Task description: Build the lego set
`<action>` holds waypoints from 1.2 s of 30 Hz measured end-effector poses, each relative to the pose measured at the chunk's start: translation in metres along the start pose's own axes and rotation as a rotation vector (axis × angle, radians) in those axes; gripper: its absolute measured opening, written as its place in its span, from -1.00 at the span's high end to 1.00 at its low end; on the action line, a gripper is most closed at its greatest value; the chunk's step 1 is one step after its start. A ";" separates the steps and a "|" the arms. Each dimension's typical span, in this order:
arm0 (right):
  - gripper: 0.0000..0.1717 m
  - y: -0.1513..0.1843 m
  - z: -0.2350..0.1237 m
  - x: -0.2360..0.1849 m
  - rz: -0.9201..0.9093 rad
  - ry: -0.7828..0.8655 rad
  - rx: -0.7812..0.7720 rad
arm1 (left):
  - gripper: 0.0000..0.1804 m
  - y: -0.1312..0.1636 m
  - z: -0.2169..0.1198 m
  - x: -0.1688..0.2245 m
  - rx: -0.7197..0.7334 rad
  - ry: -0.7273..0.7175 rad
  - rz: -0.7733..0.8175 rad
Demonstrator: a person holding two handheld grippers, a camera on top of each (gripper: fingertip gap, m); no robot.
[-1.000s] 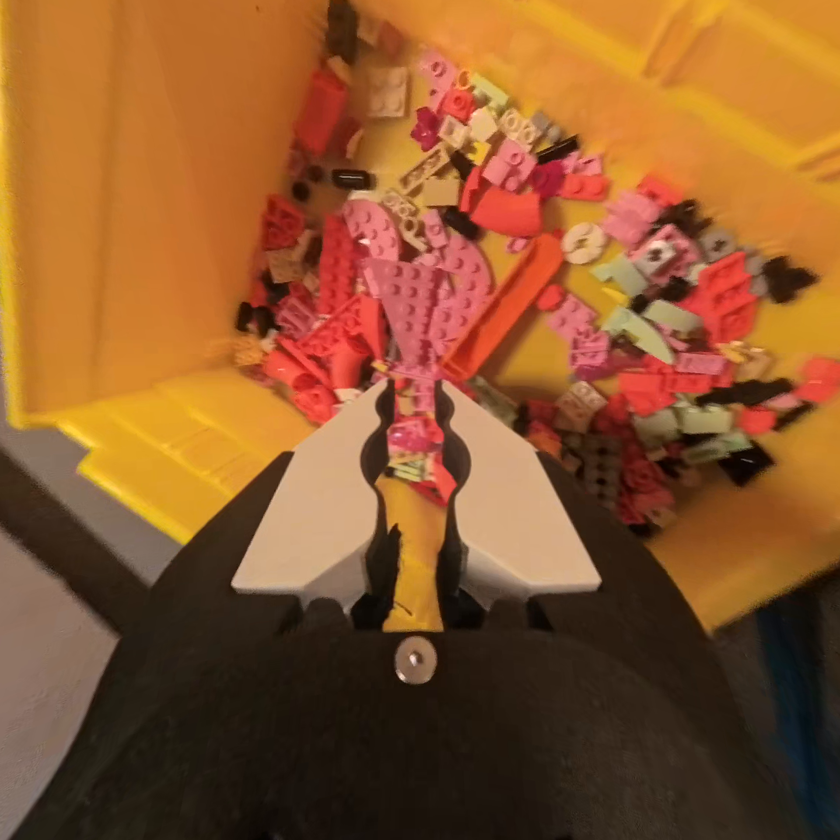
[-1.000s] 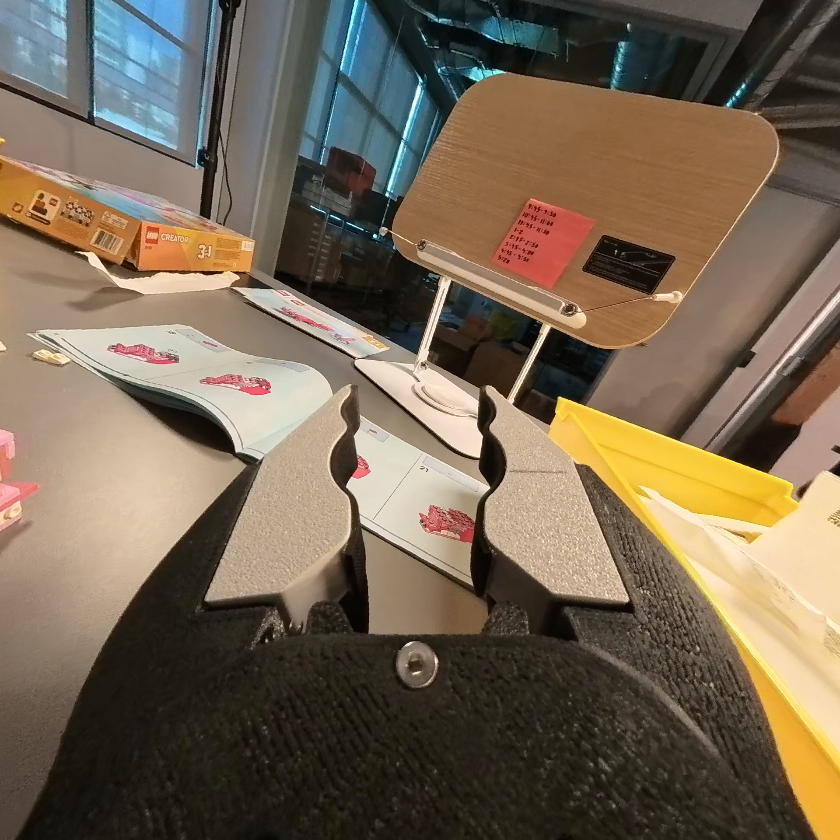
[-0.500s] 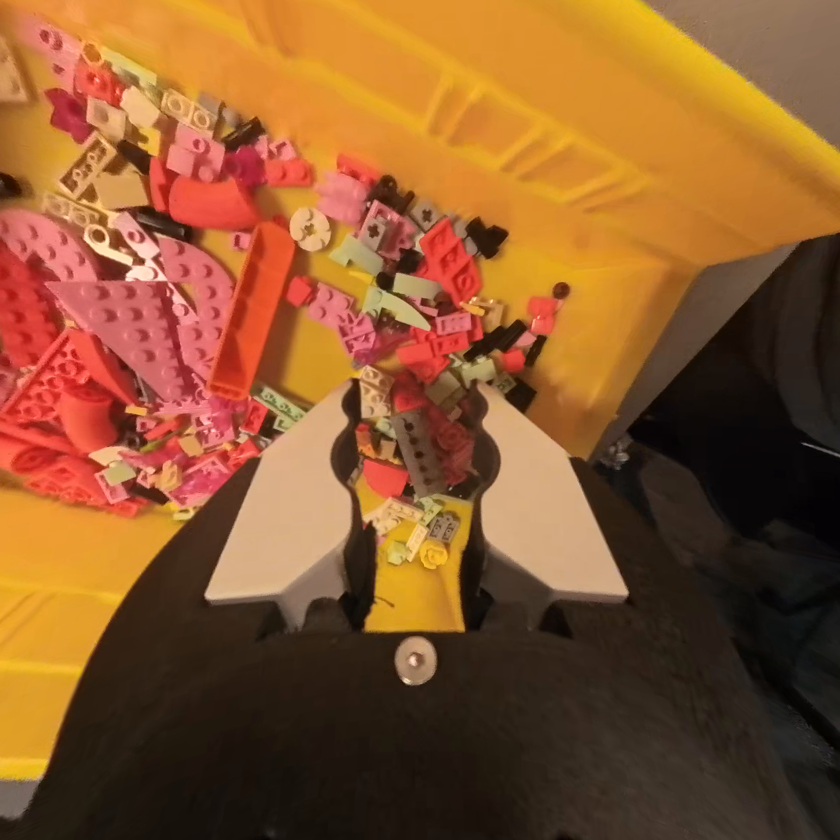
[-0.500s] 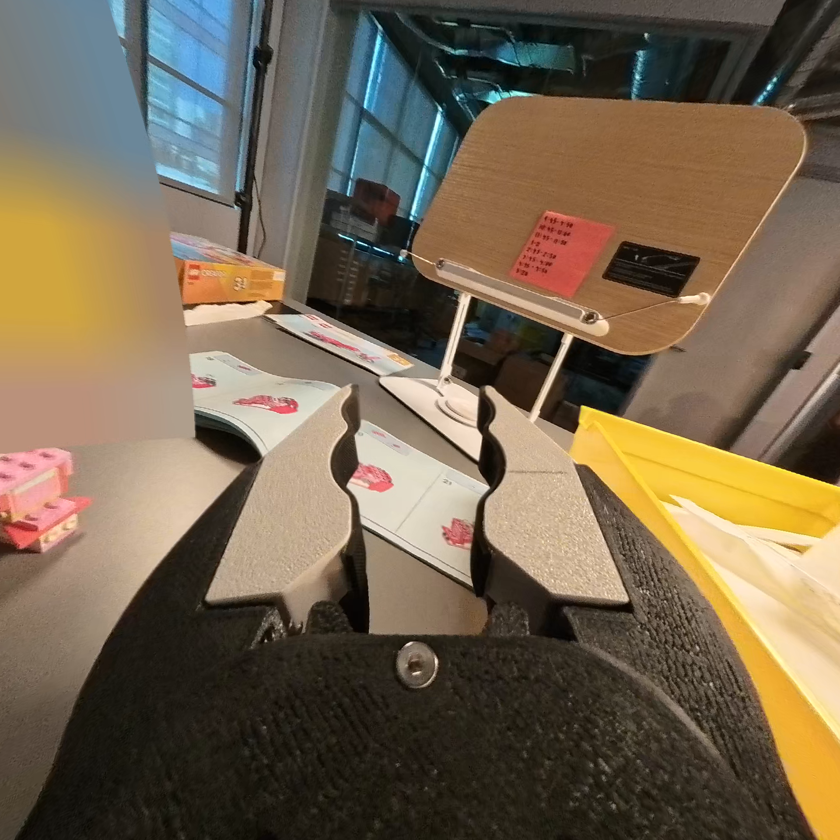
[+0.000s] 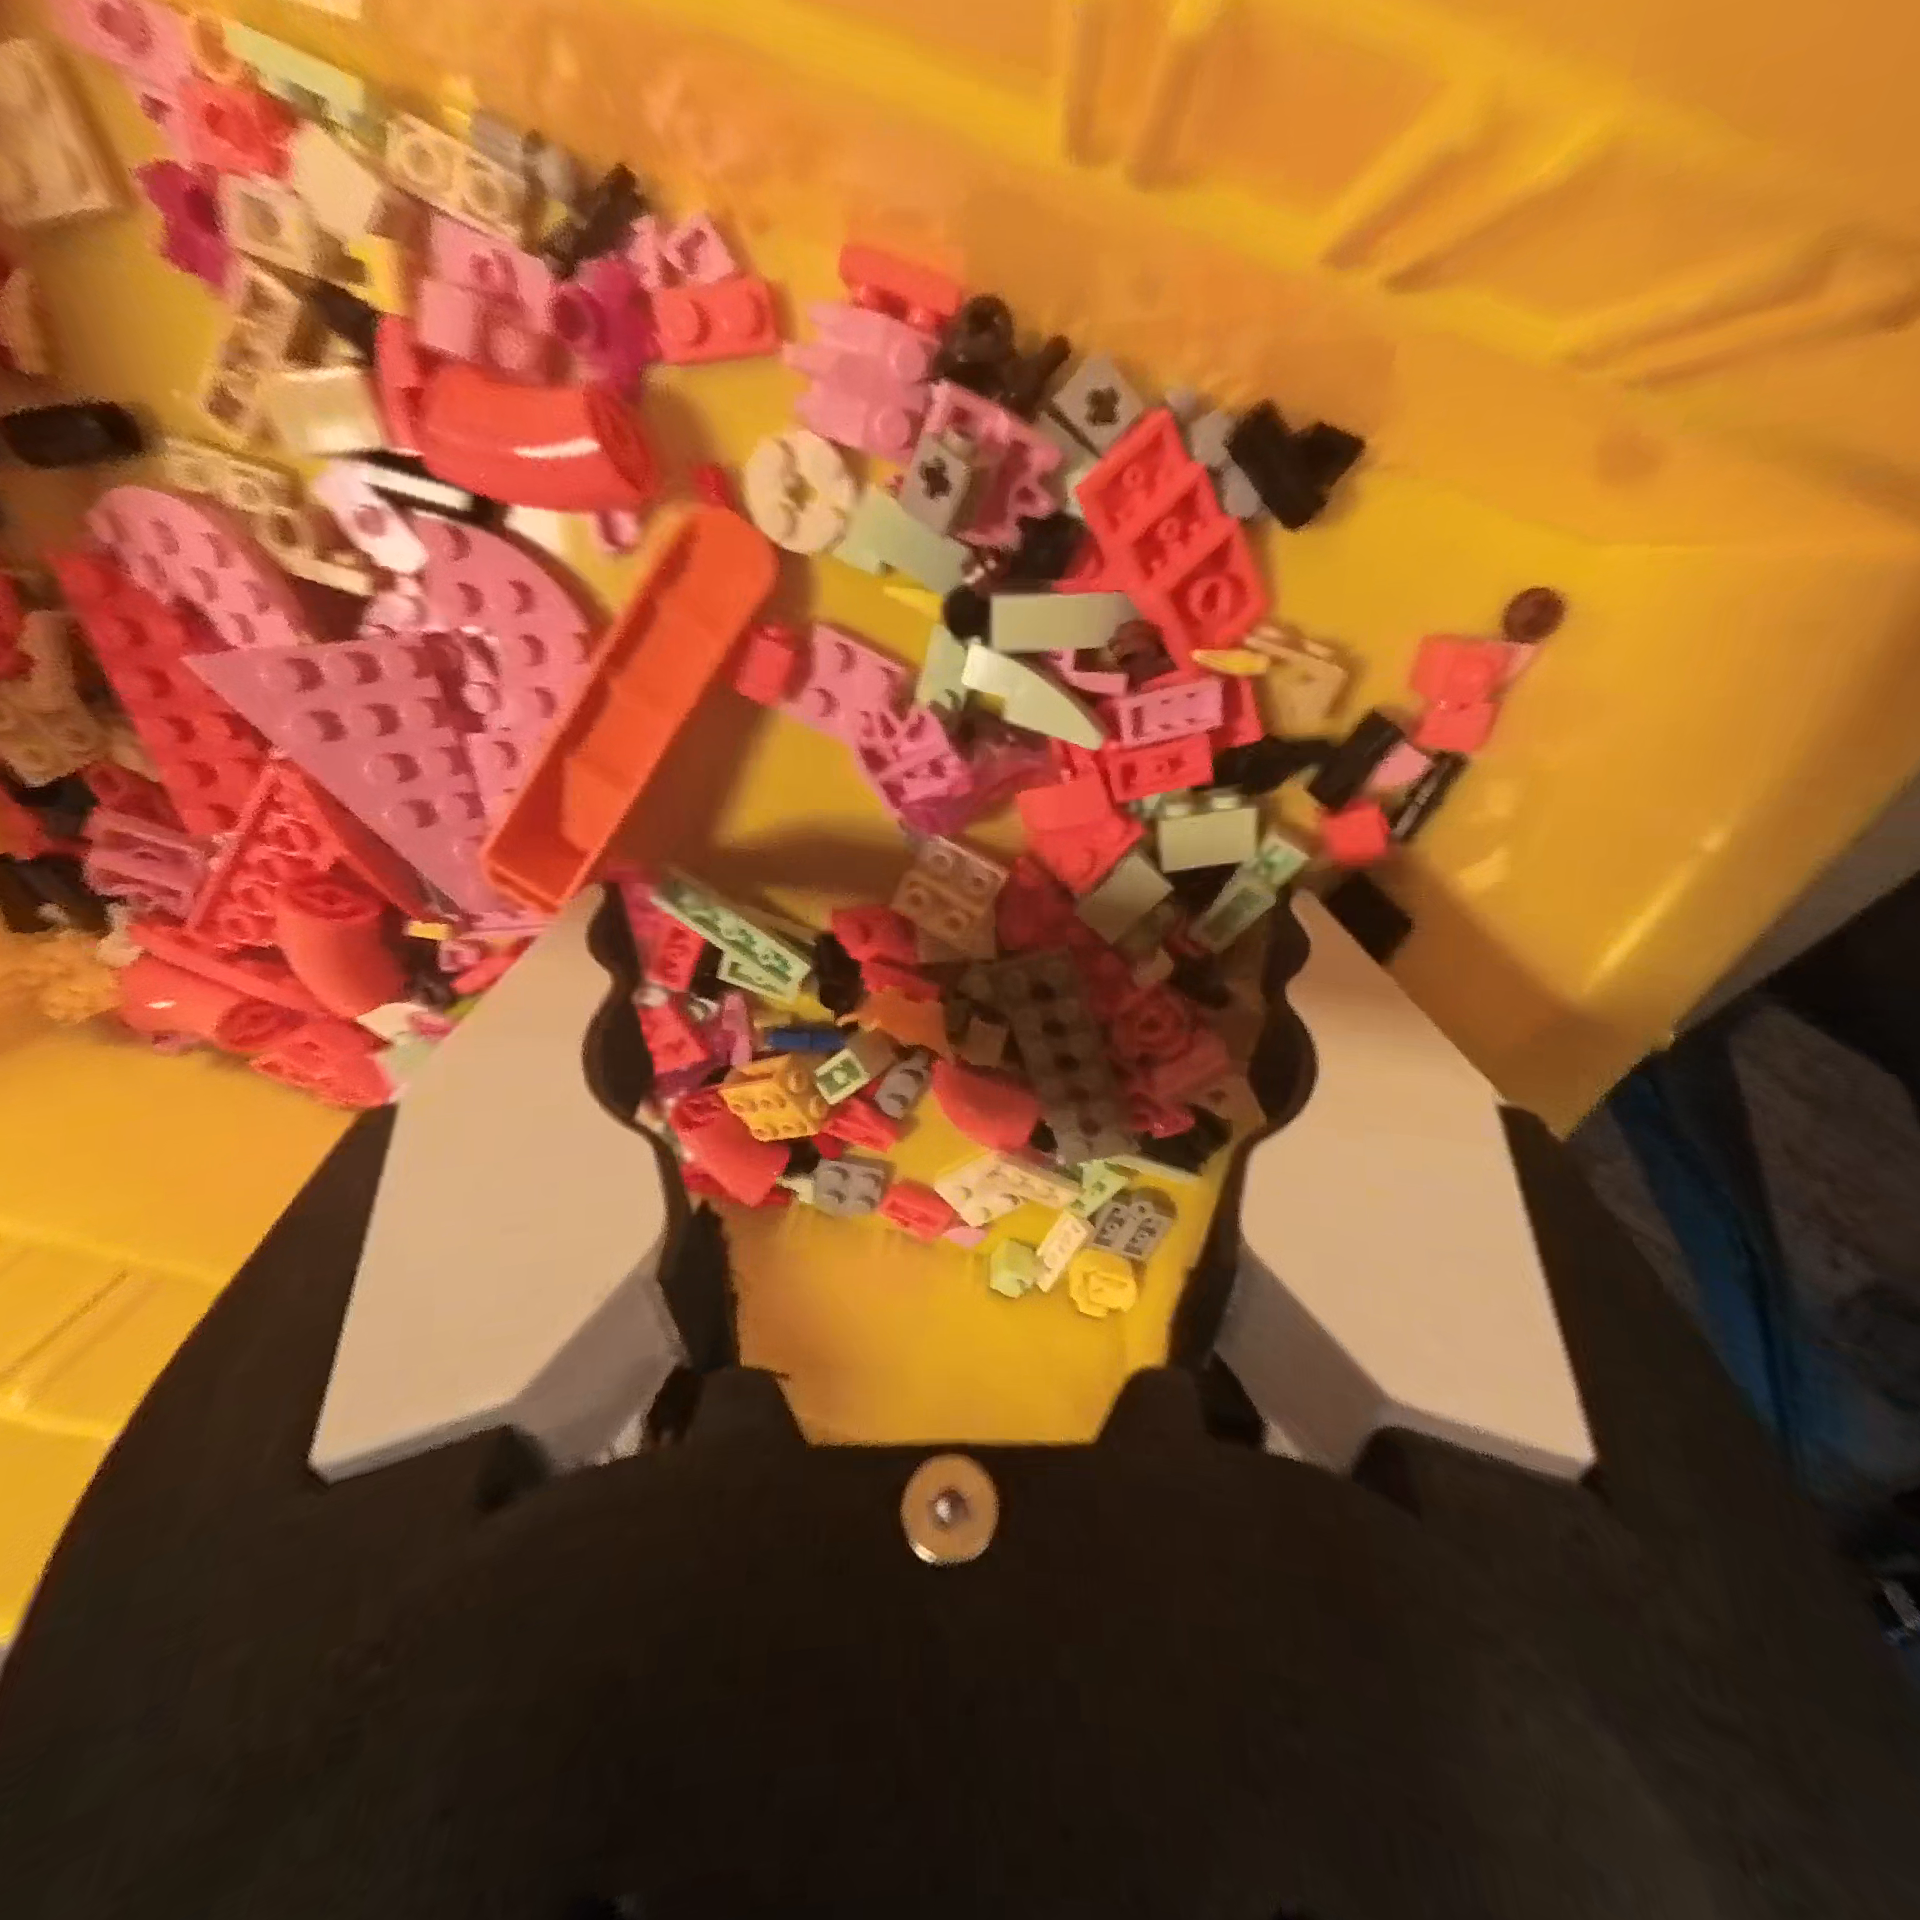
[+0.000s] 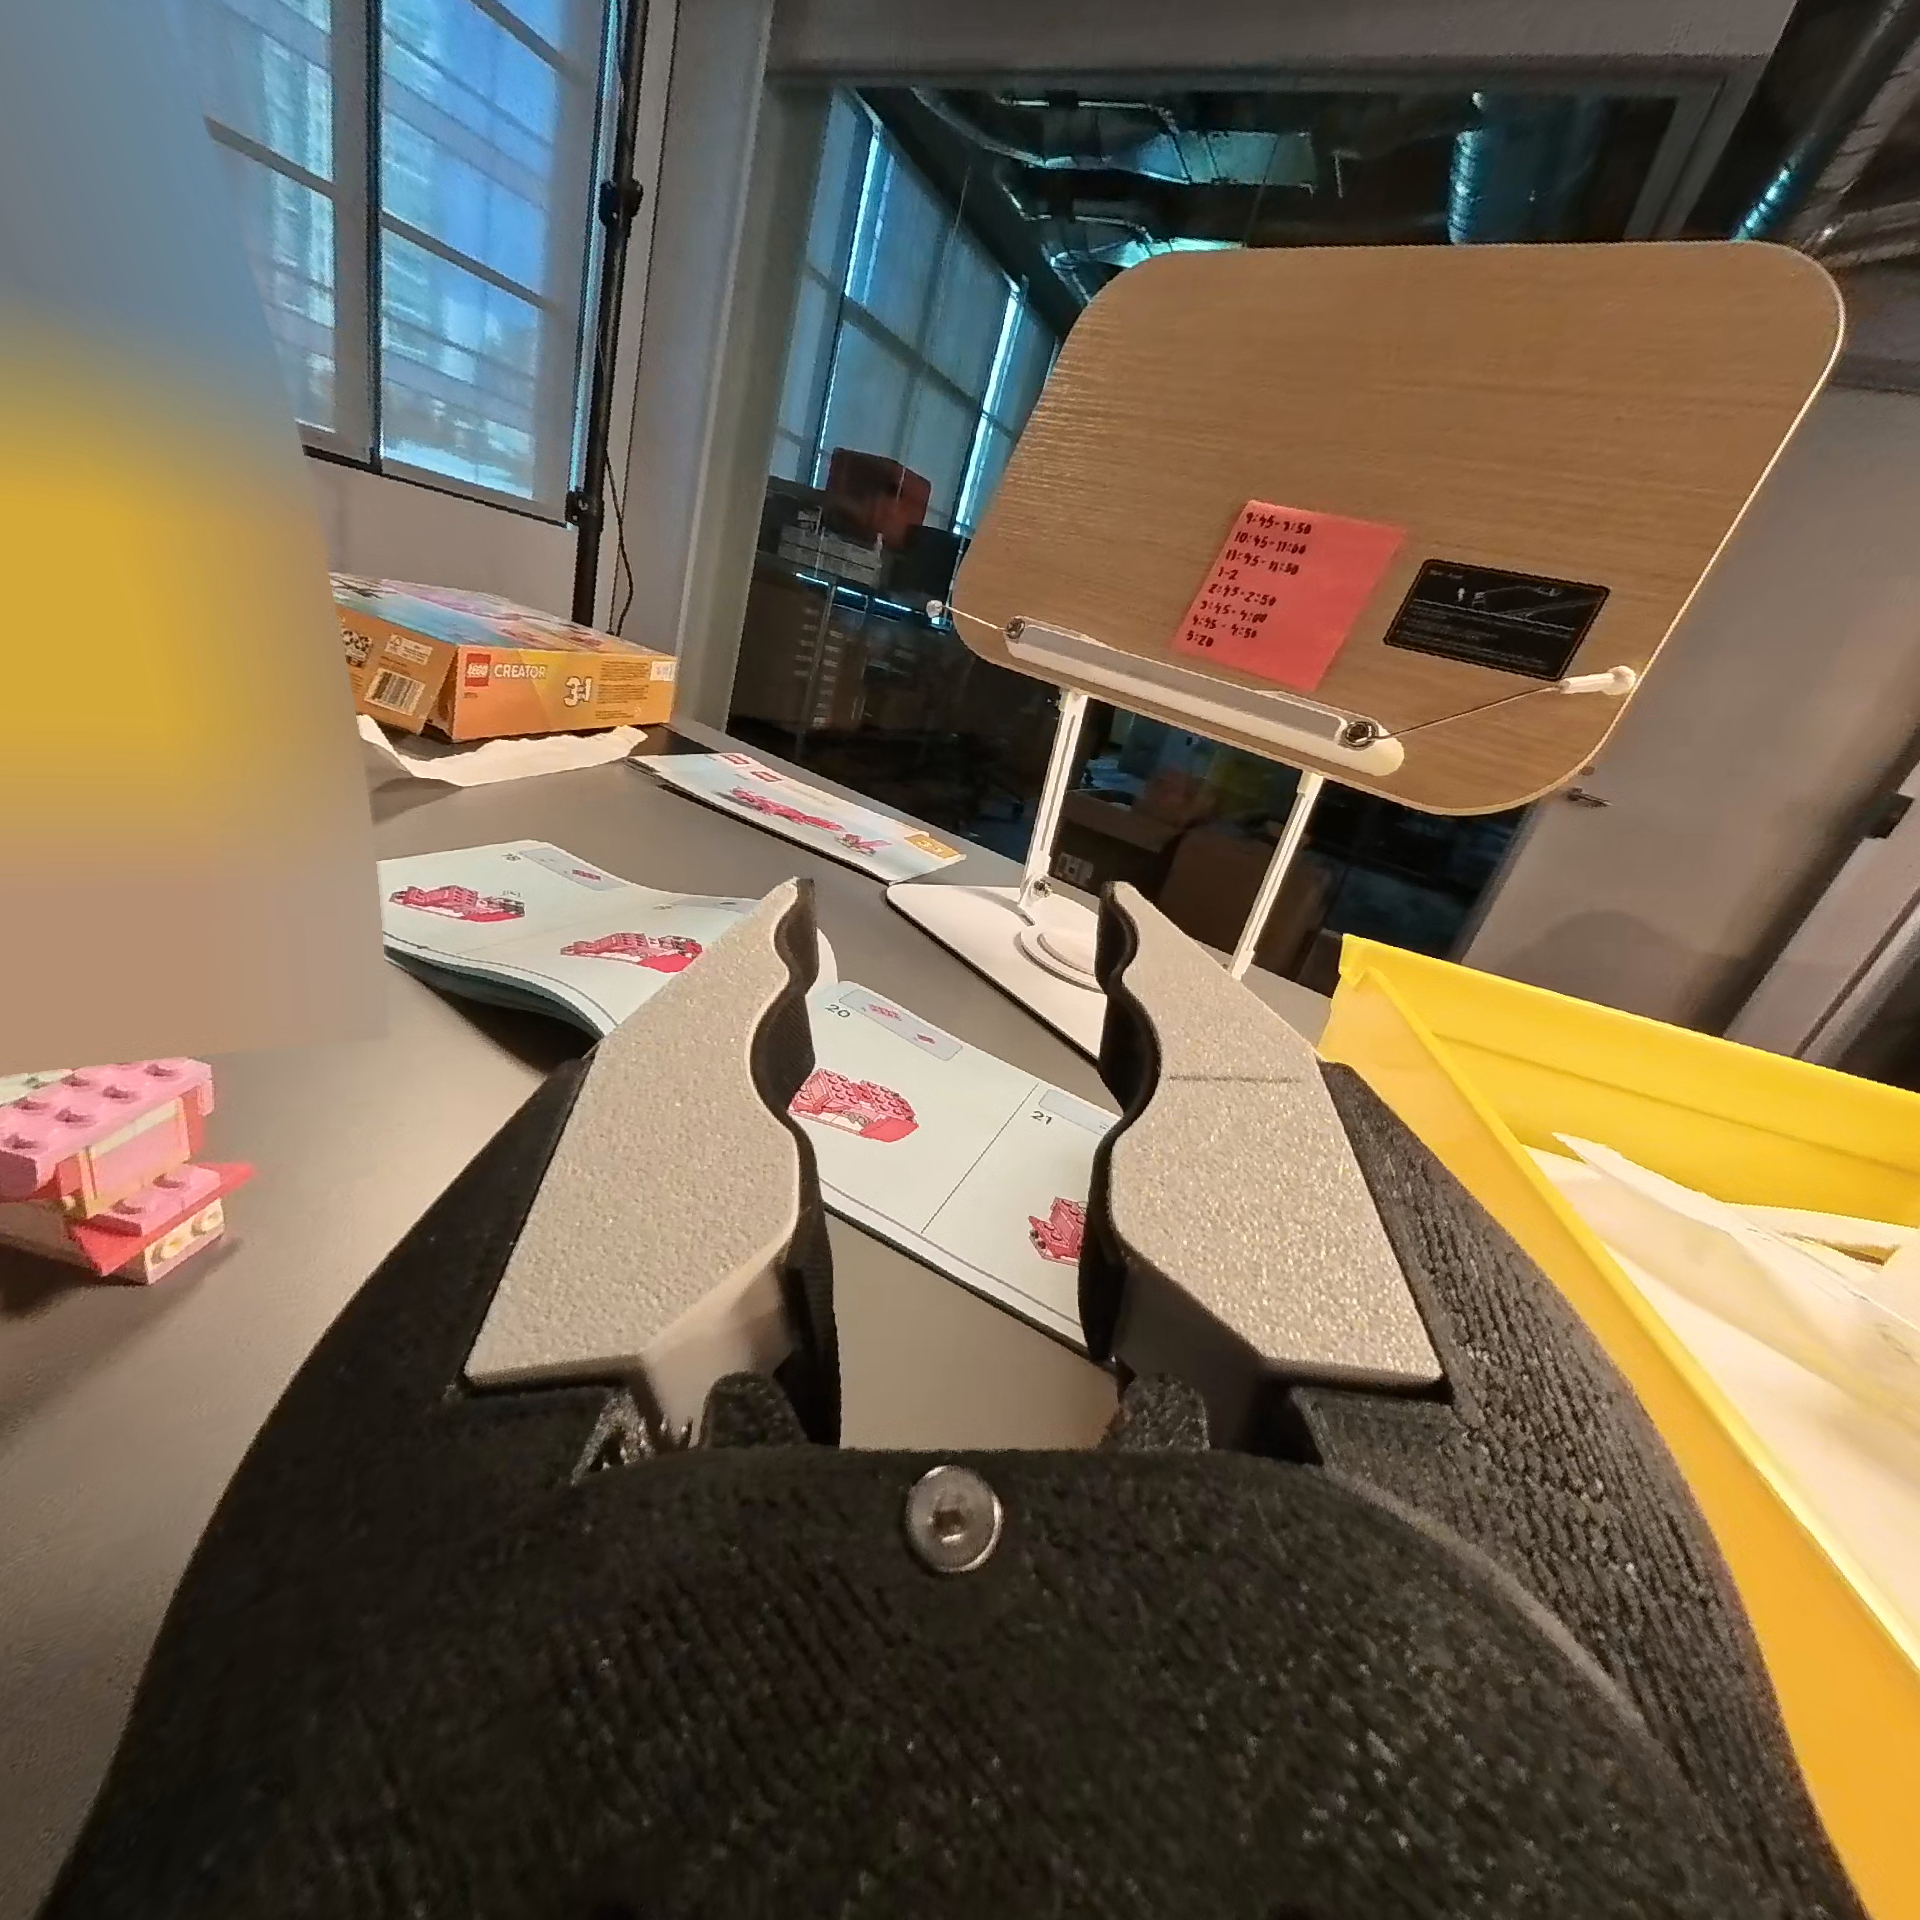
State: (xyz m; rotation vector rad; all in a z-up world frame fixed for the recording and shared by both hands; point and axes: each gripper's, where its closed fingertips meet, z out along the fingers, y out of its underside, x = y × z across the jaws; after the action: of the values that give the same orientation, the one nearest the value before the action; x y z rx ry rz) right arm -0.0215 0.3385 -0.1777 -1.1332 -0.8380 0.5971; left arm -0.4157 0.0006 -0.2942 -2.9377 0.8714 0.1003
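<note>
Left gripper (image 5: 951, 914): jaws wide, bare, over toy bricks (image 5: 935, 1039) in yellow bin (image 5: 1455, 312)
Right gripper (image 6: 951, 925): jaws parted, bare, above instruction booklet (image 6: 935, 1143); book stand (image 6: 1403, 520) at 1 o'clock

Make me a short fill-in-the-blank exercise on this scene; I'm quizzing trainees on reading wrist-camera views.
1. The left gripper hangs with its jaws wide apart over loose toy bricks in a ____ bin.
2. The long orange piece lies to the ____ of the round cream piece.
3. The right gripper, holding nothing, points over an open ____ on the grey table.

Missing words: yellow; left; booklet
</note>
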 end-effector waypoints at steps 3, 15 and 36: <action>0.38 0.000 0.000 0.000 0.001 0.000 -0.002 | -0.19 -0.004 -0.005 -0.024 0.030 -0.122 -0.023; 0.39 0.001 0.000 0.001 0.011 -0.001 -0.002 | 0.43 -0.016 -0.032 -0.049 0.229 0.038 -0.442; 0.42 0.002 0.000 0.003 0.021 0.005 -0.005 | 0.78 0.021 -0.010 0.032 -0.132 0.288 -0.080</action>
State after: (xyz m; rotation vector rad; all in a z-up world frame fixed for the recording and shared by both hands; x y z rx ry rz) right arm -0.0198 0.3412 -0.1784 -1.1488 -0.8243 0.6091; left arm -0.3999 -0.0351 -0.2883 -3.1586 0.8040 -0.2873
